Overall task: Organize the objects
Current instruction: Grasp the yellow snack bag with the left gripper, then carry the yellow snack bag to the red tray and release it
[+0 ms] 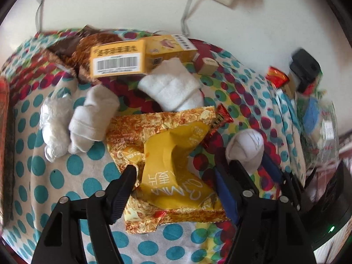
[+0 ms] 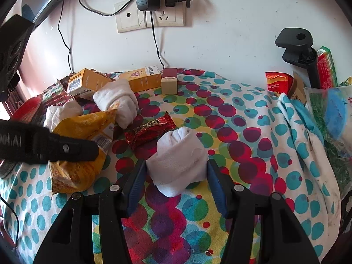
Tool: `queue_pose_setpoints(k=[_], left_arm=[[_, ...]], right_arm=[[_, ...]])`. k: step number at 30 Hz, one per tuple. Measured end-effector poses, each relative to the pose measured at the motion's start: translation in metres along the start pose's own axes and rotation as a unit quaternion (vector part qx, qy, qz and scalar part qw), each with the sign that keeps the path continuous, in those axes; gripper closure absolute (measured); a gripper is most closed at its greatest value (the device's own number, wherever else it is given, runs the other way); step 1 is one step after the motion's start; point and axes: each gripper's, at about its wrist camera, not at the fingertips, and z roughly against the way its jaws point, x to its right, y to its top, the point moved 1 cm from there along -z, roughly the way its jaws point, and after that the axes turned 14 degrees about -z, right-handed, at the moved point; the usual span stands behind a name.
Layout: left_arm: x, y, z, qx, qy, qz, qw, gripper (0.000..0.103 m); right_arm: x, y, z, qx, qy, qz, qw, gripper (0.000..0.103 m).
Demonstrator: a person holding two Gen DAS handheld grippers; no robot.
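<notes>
A yellow snack packet point(image 1: 176, 165) lies crumpled on the spotted cloth point(image 1: 92, 187). My left gripper point(image 1: 176, 169) points down over it and is open, its fingers standing on either side of the packet, the left tip at its edge. In the right wrist view one black finger point(image 2: 72, 149) of that gripper reaches across the yellow packet point(image 2: 77, 132). My right gripper point(image 2: 176, 164) is shut on a rolled white sock point(image 2: 178, 160) that rests on the cloth, a pad against each side. The same sock point(image 1: 244, 145) shows at the right of the left wrist view.
Two more white sock rolls point(image 1: 173, 85) point(image 1: 92, 118) and a plastic-wrapped white bundle point(image 1: 55, 127) lie behind the packet. Yellow boxes point(image 2: 143, 77) and a small beige box point(image 2: 169, 83) stand by the wall. A red candy wrapper point(image 2: 149, 129) lies mid-cloth. Bags point(image 2: 330, 114) and a black clamp point(image 2: 294, 44) crowd the right.
</notes>
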Motion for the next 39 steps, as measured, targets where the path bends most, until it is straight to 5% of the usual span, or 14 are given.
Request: queue_pose_setpoints(k=[4, 10, 39], left_arm=[[0.016, -0.003, 0.005, 0.009, 0.028, -0.055, 0.9980, 0.057], [0.017, -0.007, 0.012, 0.011, 0.018, -0.070, 0.9973, 0.064], [-0.022, -0.040, 0.096, 0.065, 0.063, -0.107, 0.9901, 0.068]], right_arm=[[0.000, 0.000, 0.000, 0.000, 0.001, -0.001, 1.000, 0.049], [-0.001, -0.001, -0.003, -0.002, 0.000, -0.002, 1.000, 0.047], [-0.002, -0.001, -0.005, -0.003, -0.021, 0.004, 1.000, 0.044]])
